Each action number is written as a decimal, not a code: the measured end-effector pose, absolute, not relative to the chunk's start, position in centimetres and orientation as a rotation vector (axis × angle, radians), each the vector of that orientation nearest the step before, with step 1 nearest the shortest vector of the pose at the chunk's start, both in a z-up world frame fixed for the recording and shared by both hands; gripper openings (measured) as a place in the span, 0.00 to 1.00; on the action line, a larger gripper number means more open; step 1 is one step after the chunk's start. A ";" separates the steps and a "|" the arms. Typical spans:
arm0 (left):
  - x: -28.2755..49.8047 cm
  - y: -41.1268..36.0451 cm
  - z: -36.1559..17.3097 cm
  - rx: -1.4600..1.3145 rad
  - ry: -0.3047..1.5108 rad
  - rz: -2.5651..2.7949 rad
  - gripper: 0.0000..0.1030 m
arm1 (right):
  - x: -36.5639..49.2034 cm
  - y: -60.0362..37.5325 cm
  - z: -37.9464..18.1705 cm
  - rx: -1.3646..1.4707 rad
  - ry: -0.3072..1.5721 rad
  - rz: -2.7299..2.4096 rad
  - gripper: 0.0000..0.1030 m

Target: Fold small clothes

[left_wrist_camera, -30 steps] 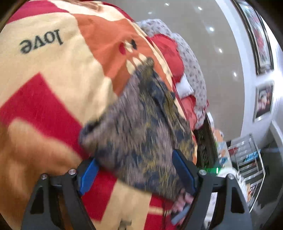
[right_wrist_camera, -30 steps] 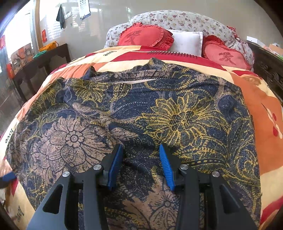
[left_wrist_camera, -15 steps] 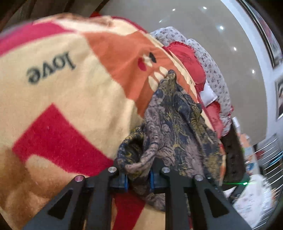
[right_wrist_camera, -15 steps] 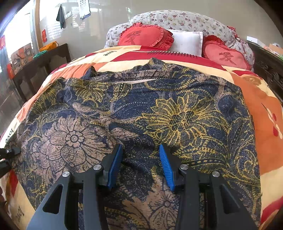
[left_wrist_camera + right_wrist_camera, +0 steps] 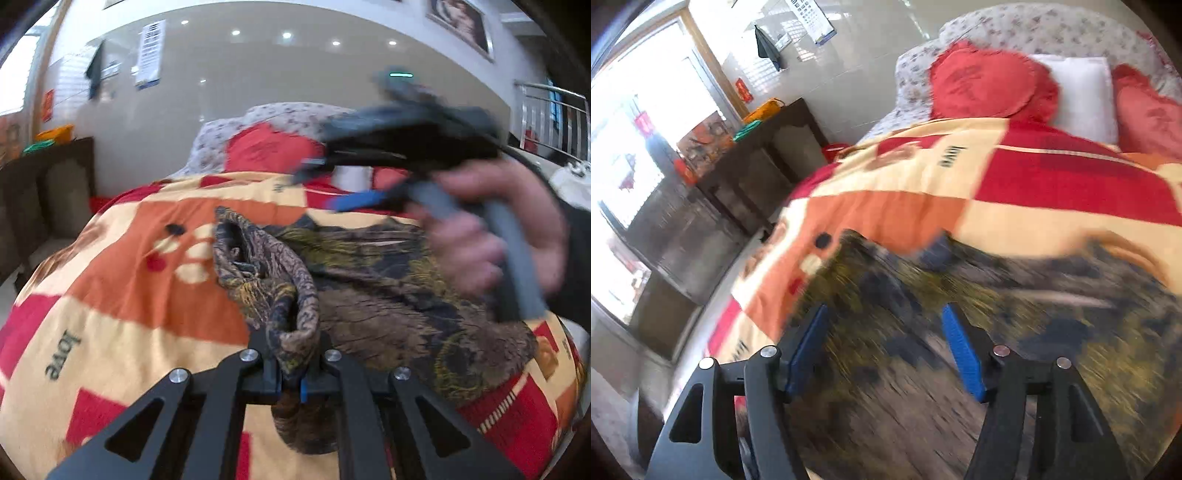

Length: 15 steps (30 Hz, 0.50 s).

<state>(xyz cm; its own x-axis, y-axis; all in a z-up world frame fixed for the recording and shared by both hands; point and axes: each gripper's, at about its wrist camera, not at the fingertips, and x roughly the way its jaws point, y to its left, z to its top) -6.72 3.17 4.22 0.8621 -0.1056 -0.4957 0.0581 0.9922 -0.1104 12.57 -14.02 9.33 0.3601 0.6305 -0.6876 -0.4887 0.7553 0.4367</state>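
Note:
A small garment (image 5: 388,295) of dark blue, brown and yellow floral cloth lies spread on the bed. My left gripper (image 5: 290,373) is shut on a bunched edge of it and holds that edge up off the bedspread. In the left wrist view my right gripper (image 5: 328,184) hovers above the garment's far side, held by a person's hand (image 5: 498,240). In the right wrist view the right gripper (image 5: 884,314) is blurred by motion. Its jaws are opening, and nothing is pinched between its blue pads (image 5: 960,354). The garment (image 5: 923,387) lies below them.
A red, orange and cream patchwork bedspread (image 5: 129,295) covers the bed. Red cushions (image 5: 986,85) and a white pillow (image 5: 1082,92) lie at the head. A dark wooden side table (image 5: 757,166) stands to the bed's left, below a bright window.
My left gripper closed on the garment's edge, rolled upright and lifted it. My right gripper spread wider, rose off the cloth and swung towards the left.

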 end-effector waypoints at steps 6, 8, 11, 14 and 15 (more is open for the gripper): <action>-6.2 1.6 4.7 -0.098 0.511 -0.158 0.06 | 16.9 -8.7 6.1 0.282 1.205 0.875 0.64; -6.4 1.1 4.9 -0.086 0.502 -0.181 0.06 | 17.4 -7.0 5.3 0.223 1.244 0.866 0.64; -6.4 0.6 5.0 -0.079 0.501 -0.203 0.05 | 17.5 -4.8 4.8 0.104 1.278 0.850 0.64; -6.5 0.3 5.1 -0.076 0.506 -0.216 0.05 | 16.8 -2.8 4.9 -0.131 1.239 0.797 0.42; -6.7 0.2 5.2 -0.078 0.506 -0.218 0.05 | 16.6 -2.5 4.9 -0.189 1.233 0.787 0.31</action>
